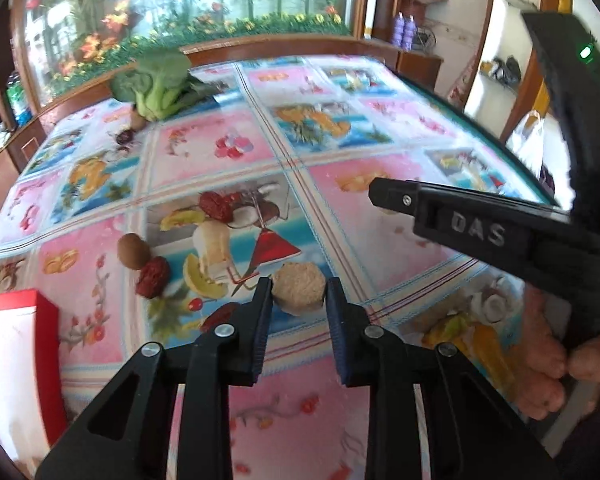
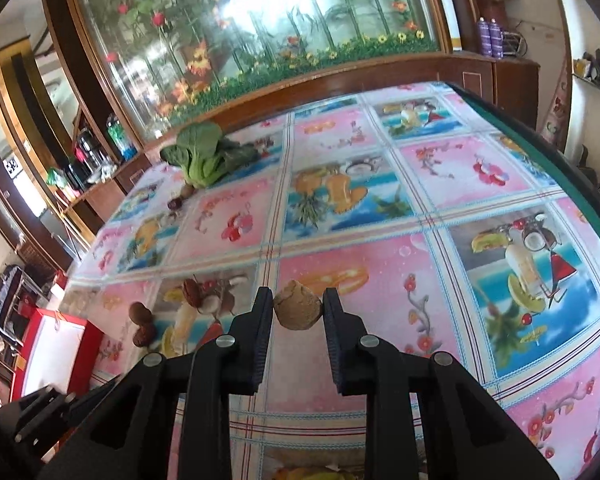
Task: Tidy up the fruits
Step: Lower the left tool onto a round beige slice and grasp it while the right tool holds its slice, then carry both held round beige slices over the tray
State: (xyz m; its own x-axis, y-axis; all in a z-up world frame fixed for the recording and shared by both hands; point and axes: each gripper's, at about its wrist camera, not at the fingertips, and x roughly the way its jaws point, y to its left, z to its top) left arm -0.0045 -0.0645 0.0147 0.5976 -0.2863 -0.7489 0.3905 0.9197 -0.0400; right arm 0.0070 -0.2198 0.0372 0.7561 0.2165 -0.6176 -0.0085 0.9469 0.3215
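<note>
— What lies left of the red box (image 1: 46, 312)?
— Nothing; the view starts there. Just right of the box sit a brown kiwi (image 1: 133, 251) and red dates (image 1: 153, 277) on the fruit-print tablecloth (image 1: 380, 240).
— And the grippers?
— Further right of the box, the left gripper (image 1: 299, 294) pinches a pale hexagonal cake (image 1: 299, 287); the right gripper (image 2: 298, 304) clamps a brown walnut (image 2: 298, 307), both held above the cloth.
</note>
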